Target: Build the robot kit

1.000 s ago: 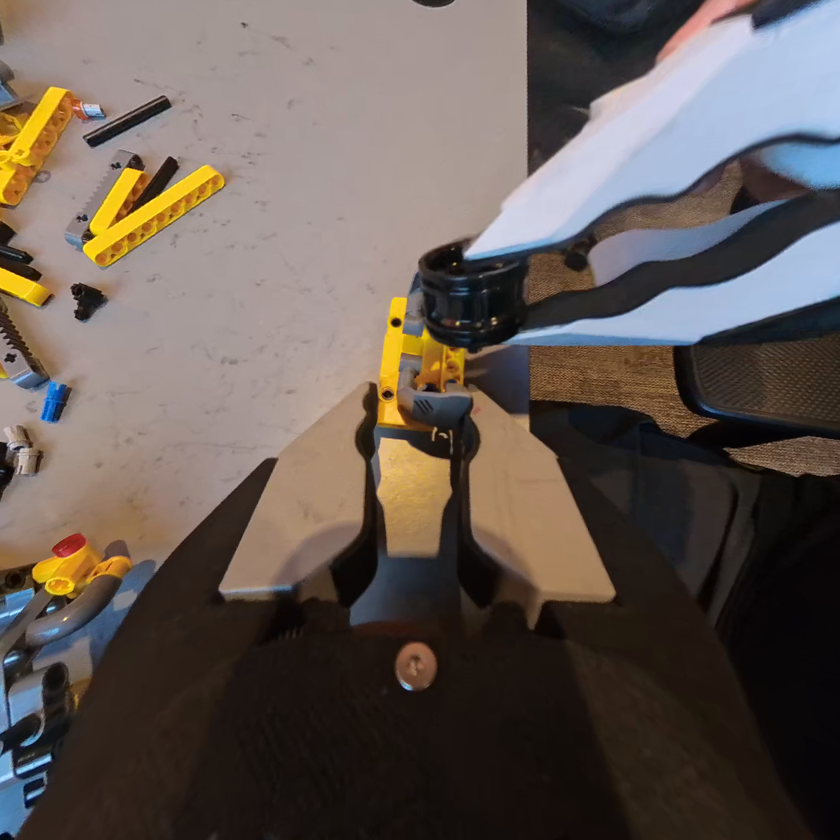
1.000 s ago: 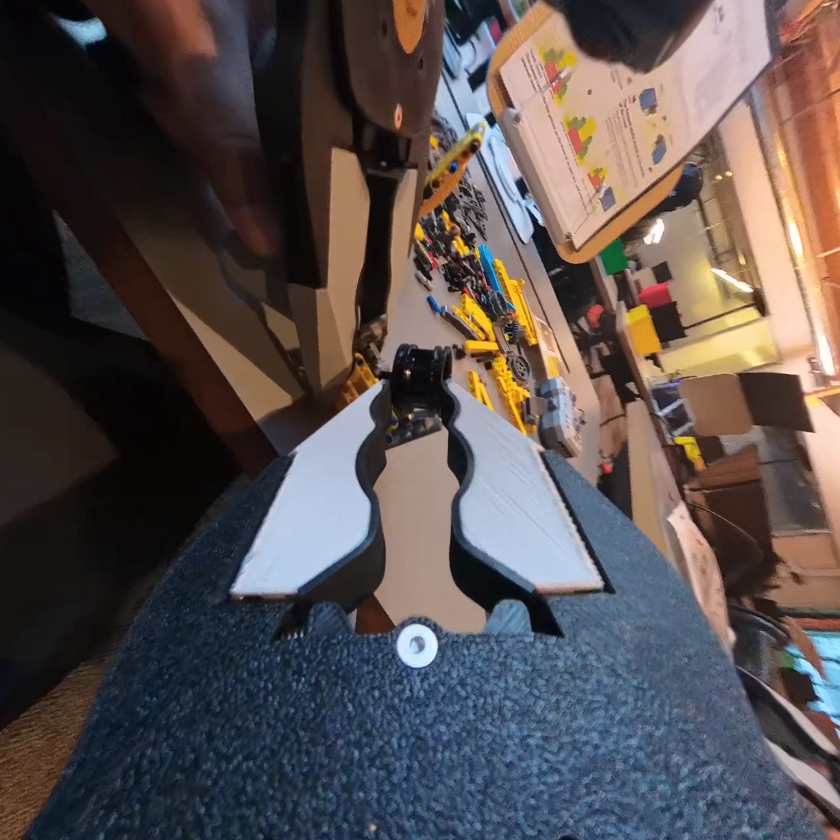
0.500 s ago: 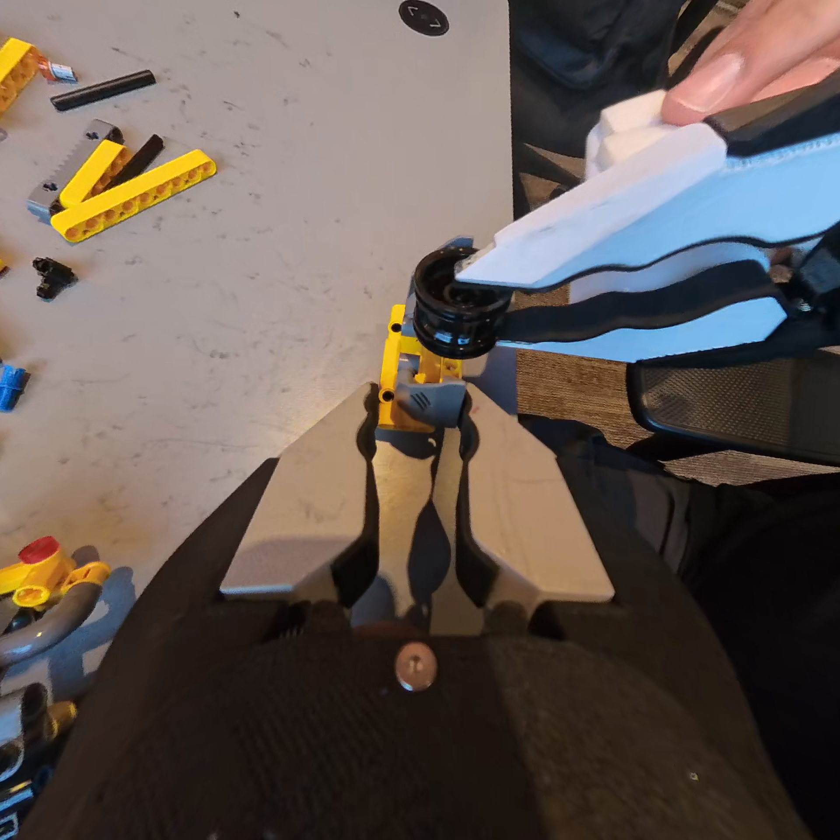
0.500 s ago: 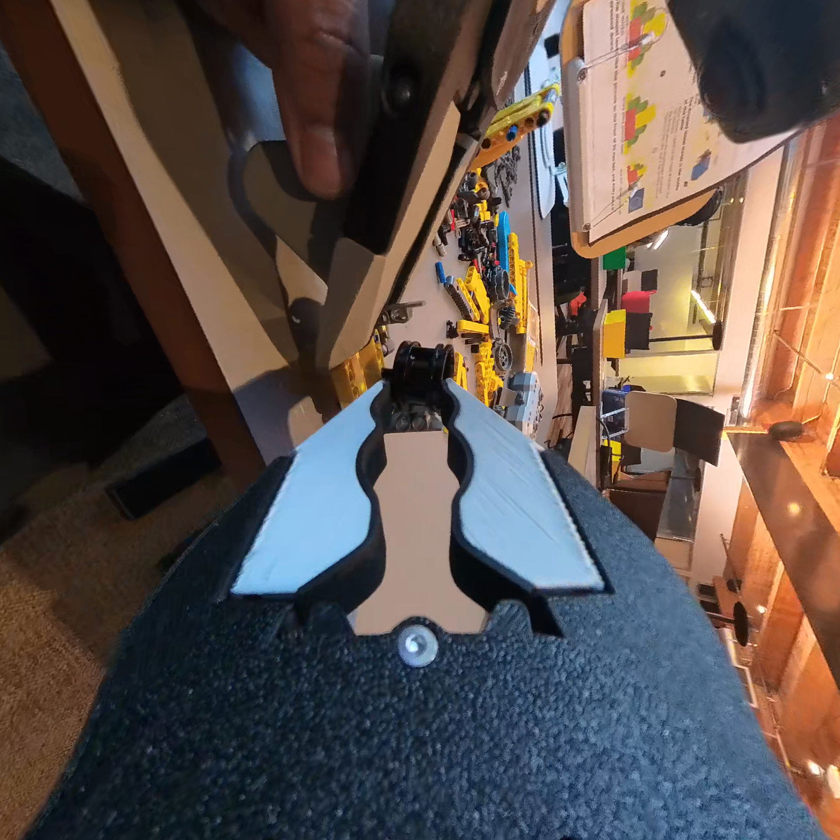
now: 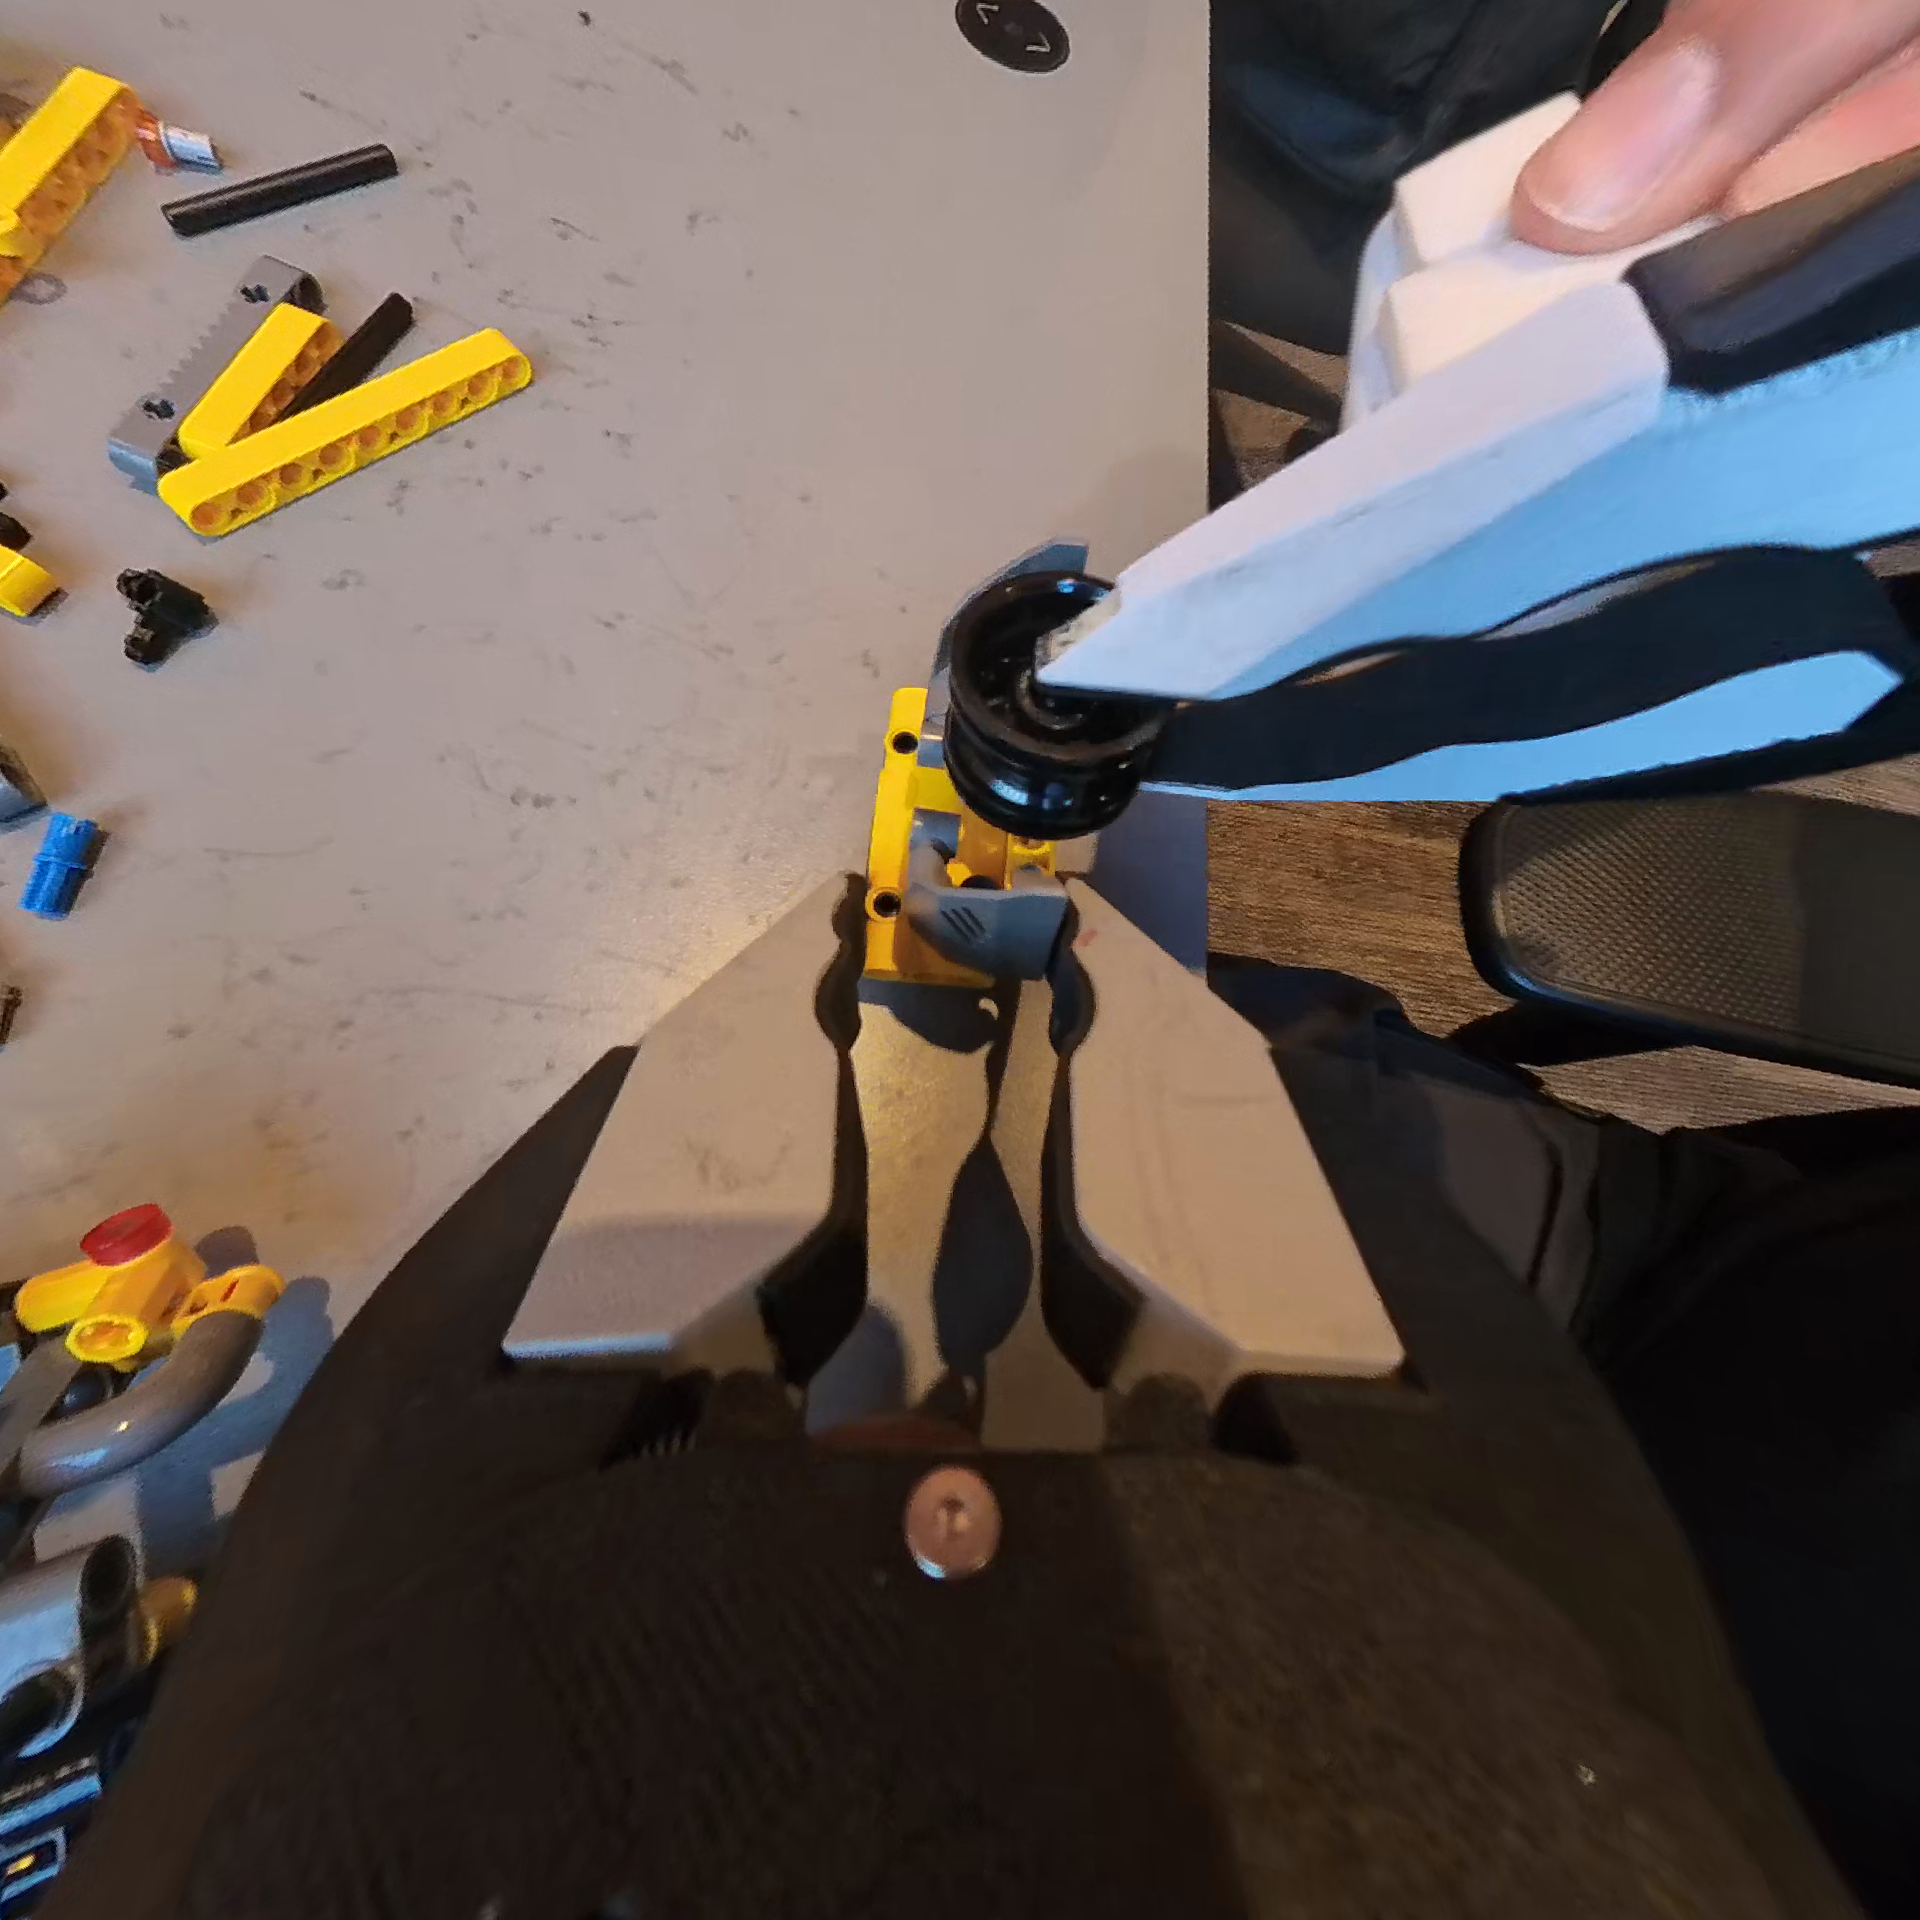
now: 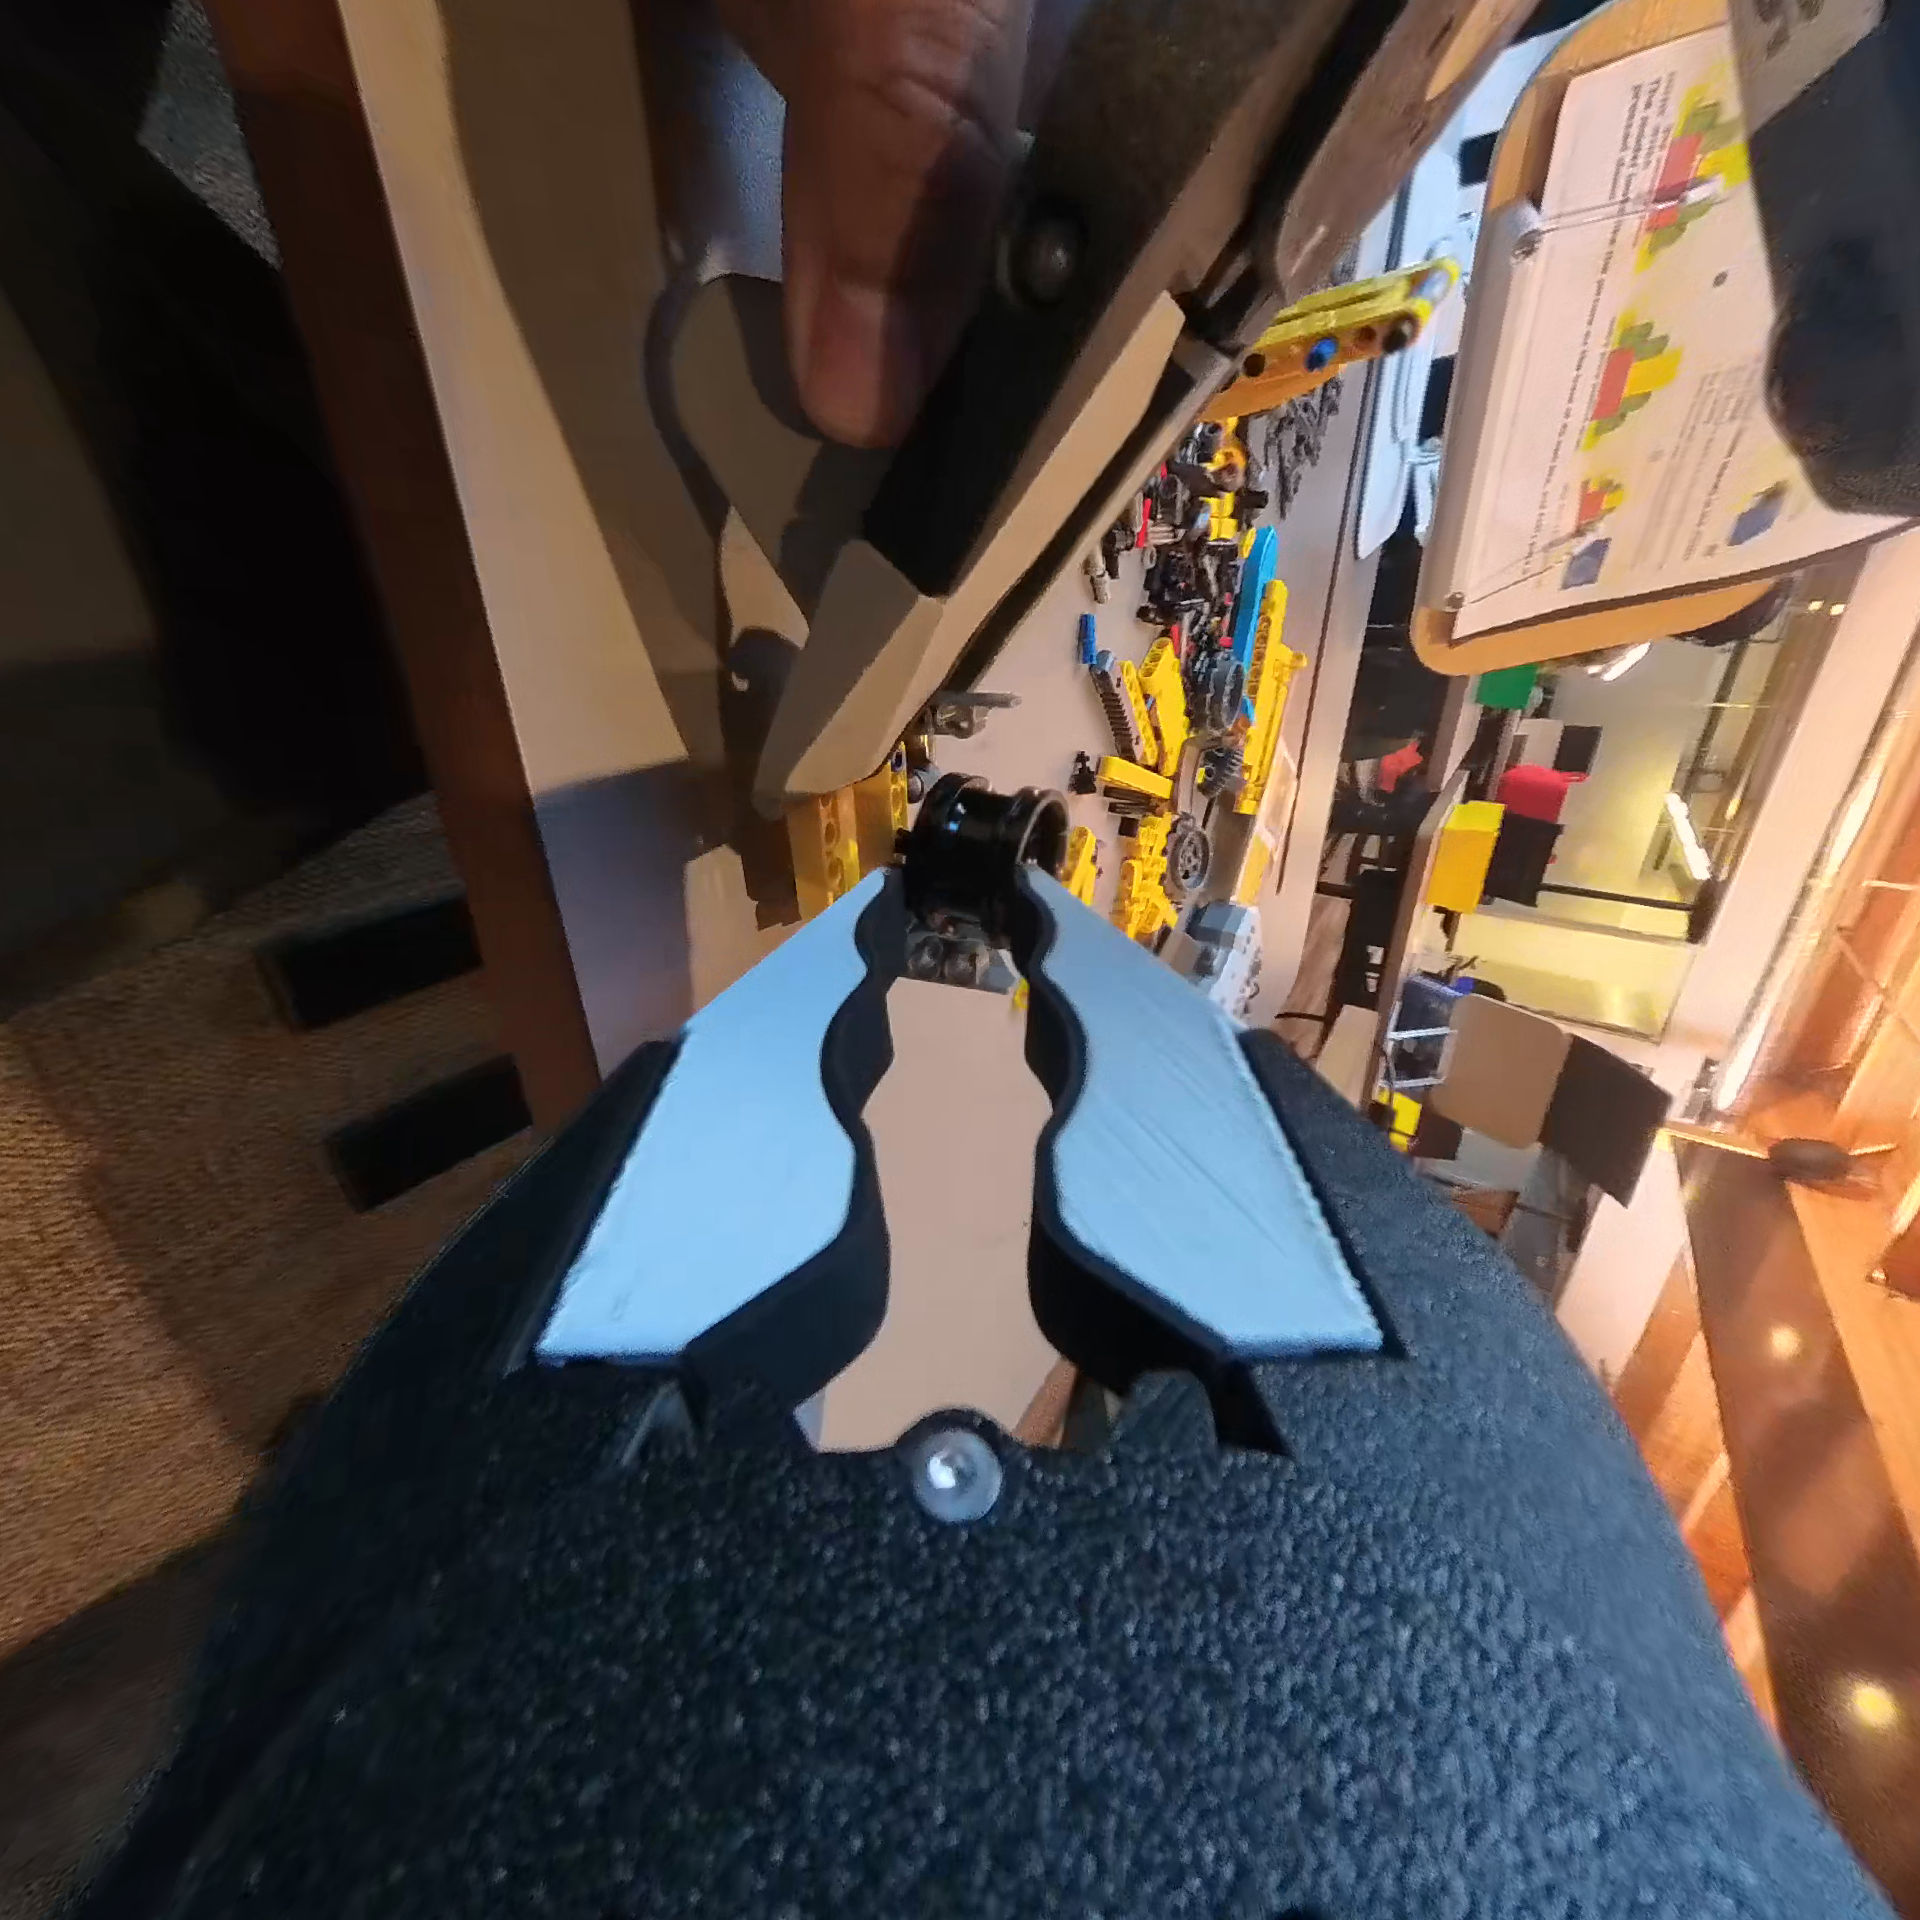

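In the left wrist view, the left gripper [image 5: 961, 914] is pinching a small yellow and grey block piece [image 5: 956, 883] between its tips, right at the edge of the grey table [image 5: 675, 468]. The right gripper [image 5: 1091, 707] comes in from the right side and pinches a black wheel hub [image 5: 1039, 717]. The hub sits right on top of the block piece, touching it. A fingertip [image 5: 1621, 125] presses on the right gripper's handle. Loose yellow beams [image 5: 343, 436] lie well apart on the table, with a blue peg [image 5: 57, 862] farther left.

In the right wrist view, the right gripper [image 6: 961, 883] pinches the hub [image 6: 982, 842] at its very tips. The left gripper [image 6: 831, 748] reaches down from above, next to the yellow piece [image 6: 831, 842]. A heap of other parts [image 6: 1195, 727] lies farther along the table, and a clipboard with a picture sheet [image 6: 1621, 343] stands behind.

Both holds look small. If the two are pushed together crooked, the hub could pop out or the block piece could twist loose. Being so near the table edge, a dropped part would likely fall to the floor.
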Tool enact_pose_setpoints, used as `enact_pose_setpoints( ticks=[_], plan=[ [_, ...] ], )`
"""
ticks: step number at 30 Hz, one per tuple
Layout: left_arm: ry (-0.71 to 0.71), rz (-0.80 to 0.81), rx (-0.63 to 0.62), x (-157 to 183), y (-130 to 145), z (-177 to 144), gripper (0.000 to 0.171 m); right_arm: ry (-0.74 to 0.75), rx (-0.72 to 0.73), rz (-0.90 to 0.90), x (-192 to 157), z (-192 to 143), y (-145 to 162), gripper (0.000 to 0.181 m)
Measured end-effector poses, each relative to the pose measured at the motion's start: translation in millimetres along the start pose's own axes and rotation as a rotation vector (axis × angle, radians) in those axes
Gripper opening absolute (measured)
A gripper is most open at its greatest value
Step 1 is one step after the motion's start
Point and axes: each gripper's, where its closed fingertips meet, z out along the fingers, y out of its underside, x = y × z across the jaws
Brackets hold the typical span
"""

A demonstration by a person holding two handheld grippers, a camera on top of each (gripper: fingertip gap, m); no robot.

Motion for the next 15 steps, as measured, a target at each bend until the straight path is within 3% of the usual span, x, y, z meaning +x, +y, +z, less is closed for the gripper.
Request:
enact_pose_setpoints(
  ticks=[4, 7, 11, 15],
  plan=[
    [-0.013, -0.02, 0.004, -3.9, -0.3, -0.7, 0.032, 0.052, -0.013, 0.007, 1.2, 2.8, -0.4, 0.019],
    [-0.039, 0.012, -0.003, -3.7, 0.3, 0.1, 0.033, -0.058, -0.025, 0.114, -1.3, 3.2, 1.4, 0.019],
    [-0.059, 0.029, -0.009, -5.3, 0.7, 1.1, 0.033, -0.045, -0.03, -0.007, -5.5, 5.3, 0.0, 0.019],
    [-0.032, -0.031, 0.007, -8.6, -1.2, -0.4, 0.033, 0.003, -0.056, -0.012, -0.4, 9.2, -0.6, 0.02]
  ],
)
